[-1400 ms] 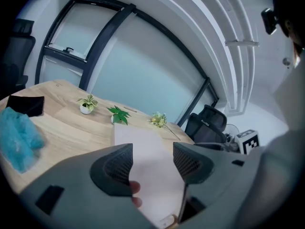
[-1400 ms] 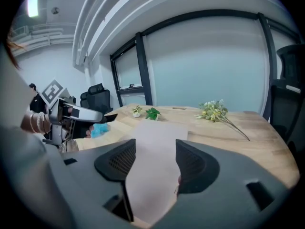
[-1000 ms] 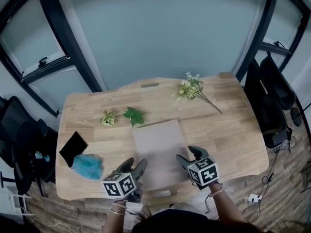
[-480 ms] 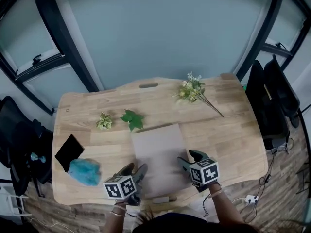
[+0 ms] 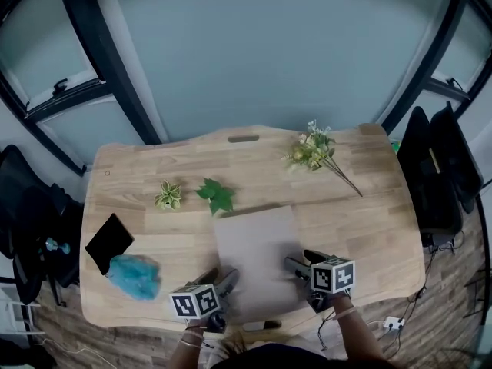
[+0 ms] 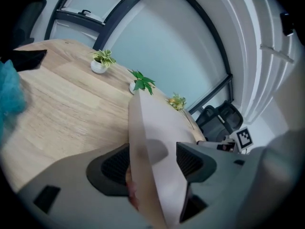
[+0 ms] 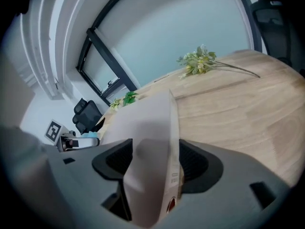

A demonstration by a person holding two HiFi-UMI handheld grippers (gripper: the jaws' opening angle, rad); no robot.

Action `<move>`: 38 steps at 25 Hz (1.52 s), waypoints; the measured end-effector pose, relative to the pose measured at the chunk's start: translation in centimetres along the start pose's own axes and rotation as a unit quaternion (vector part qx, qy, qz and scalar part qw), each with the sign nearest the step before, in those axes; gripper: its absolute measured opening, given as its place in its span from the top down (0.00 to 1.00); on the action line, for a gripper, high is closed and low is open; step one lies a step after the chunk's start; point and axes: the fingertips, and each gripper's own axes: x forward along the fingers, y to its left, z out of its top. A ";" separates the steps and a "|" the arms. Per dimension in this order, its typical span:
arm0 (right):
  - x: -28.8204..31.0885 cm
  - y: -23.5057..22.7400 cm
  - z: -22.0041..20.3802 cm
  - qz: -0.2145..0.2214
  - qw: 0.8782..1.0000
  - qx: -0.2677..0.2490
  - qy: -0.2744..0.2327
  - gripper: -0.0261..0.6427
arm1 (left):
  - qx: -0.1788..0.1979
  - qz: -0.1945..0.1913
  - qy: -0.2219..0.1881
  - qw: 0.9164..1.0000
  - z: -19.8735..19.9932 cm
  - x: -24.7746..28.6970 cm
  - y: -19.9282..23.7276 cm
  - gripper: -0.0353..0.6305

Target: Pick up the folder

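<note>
Left gripper (image 6: 152,152) first: its jaws are spread wide and have just been opening further, and the left edge of the folder (image 5: 257,256) sits right in the gap. Neither pad looks to be squeezing it, so it's straddling, not pinching.

It's the same with the right gripper (image 7: 155,159). Its jaws are wide apart and have also just been opening, with the folder's right edge between them and daylight on at least one side.

In the head view both grippers sit lower and closer to the near corners of the folder than a second ago. The folder itself hasn't budged. It's on the wooden table (image 5: 369,214), centre front, with its near end at the table's front edge.

So this looks like the line-up right before the grab, and the lift hasn't started. The next move is probably closing both sets of jaws evenly so the thin sheet doesn't slip or buckle.

The green leaf (image 5: 217,196) just past the far edge, the teal fluffy thing (image 5: 134,275) and the flower sprig (image 5: 315,154) are all out of the way.
</note>
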 end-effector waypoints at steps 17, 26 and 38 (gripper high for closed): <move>2.2 0.1 -1.5 0.061 0.995 0.070 0.042 0.45 | -0.048 -0.039 0.050 0.997 -2.0 2.2 0.2 0.47; 2.7 -0.1 -1.7 0.075 0.992 0.086 0.057 0.43 | -0.042 -0.030 0.062 0.997 -1.7 2.5 1.0 0.44; 2.3 0.1 -1.6 0.046 0.997 0.065 0.021 0.43 | -0.065 -0.034 0.072 0.995 -2.2 2.7 0.0 0.45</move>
